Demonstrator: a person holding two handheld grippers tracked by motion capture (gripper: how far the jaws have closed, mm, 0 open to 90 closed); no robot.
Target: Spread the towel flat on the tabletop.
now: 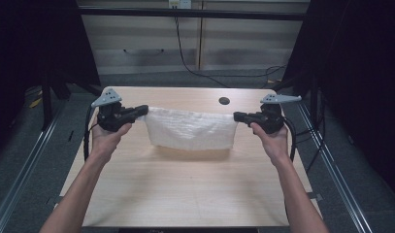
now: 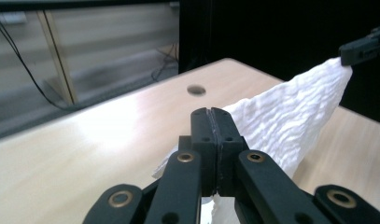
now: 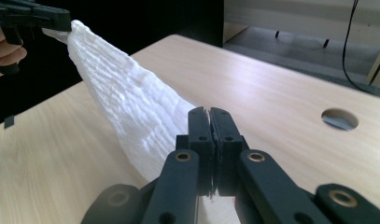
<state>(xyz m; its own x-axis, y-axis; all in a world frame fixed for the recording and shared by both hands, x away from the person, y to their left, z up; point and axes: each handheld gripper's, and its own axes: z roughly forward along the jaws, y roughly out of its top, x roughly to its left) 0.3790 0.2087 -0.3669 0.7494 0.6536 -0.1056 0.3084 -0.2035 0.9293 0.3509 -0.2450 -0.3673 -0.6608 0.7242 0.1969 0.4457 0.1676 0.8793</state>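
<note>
A white textured cloth hangs stretched between the two grippers above the light wooden table, its lower edge near the tabletop. My left gripper is shut on the cloth's upper left corner, and my right gripper is shut on its upper right corner. In the left gripper view the shut jaws pinch the cloth, which runs off to the other gripper at the far end. The right gripper view has the cloth running from its shut jaws to the other gripper at upper left.
A round cable hole sits in the table near its back edge. Dark curtains stand at both sides. Metal rails run along the floor beside the table, and cables trail on the floor behind it.
</note>
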